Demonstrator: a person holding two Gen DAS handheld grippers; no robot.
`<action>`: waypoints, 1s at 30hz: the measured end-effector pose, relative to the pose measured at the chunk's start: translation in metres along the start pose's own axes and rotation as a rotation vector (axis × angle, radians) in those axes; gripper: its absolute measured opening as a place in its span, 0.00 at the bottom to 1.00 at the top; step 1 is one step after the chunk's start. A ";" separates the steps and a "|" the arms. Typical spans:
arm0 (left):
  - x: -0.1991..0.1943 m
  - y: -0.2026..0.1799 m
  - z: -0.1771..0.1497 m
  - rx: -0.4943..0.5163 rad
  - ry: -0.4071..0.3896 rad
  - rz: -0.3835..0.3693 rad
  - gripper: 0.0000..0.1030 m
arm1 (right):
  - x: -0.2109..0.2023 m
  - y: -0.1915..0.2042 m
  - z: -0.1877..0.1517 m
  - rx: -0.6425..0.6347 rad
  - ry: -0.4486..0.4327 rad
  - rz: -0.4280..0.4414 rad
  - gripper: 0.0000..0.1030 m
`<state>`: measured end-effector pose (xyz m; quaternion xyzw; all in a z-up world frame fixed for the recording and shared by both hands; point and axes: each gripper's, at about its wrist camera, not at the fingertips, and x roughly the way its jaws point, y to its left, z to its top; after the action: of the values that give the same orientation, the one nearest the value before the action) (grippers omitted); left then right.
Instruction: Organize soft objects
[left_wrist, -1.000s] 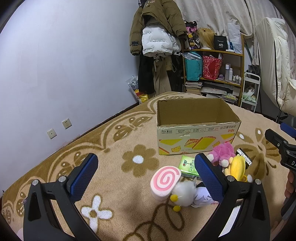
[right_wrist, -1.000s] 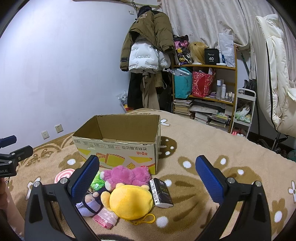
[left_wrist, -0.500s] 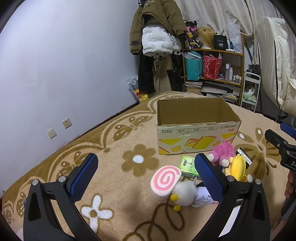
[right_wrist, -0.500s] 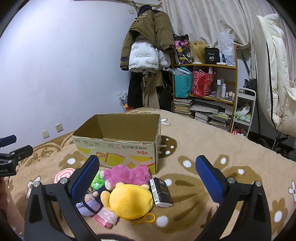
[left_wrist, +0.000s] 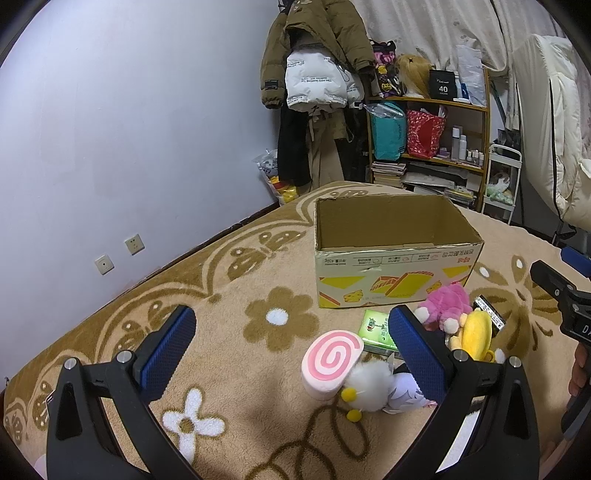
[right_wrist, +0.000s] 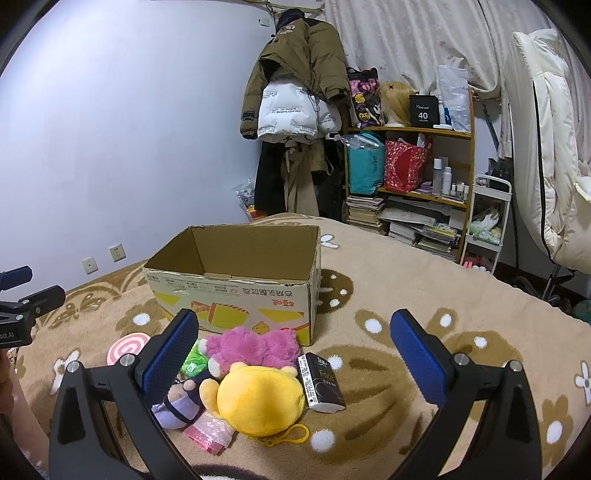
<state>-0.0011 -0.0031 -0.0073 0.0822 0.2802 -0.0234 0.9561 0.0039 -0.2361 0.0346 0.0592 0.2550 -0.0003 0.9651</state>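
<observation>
An open, empty cardboard box stands on a beige patterned blanket. In front of it lies a pile of toys: a pink swirl cushion, a white fluffy toy, a pink plush, a yellow plush, a purple plush. My left gripper is open and empty, above the blanket left of the pile. My right gripper is open and empty, hovering over the pile's near side.
A green packet, a black-and-white pack and a pink packet lie among the toys. Behind the bed stand a coat rack, a cluttered shelf and a white cart. A wall runs along the left.
</observation>
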 end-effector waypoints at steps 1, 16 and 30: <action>0.001 0.001 0.001 -0.001 0.002 0.000 1.00 | 0.000 0.000 0.000 -0.001 0.000 0.000 1.00; 0.015 0.002 0.004 0.000 0.080 -0.054 1.00 | 0.001 0.001 0.003 0.029 0.019 0.030 1.00; 0.065 0.011 0.018 -0.014 0.221 -0.072 1.00 | 0.027 -0.002 0.006 0.019 0.098 0.034 1.00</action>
<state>0.0641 0.0045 -0.0256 0.0675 0.3867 -0.0464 0.9186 0.0302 -0.2375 0.0265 0.0728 0.3007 0.0167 0.9508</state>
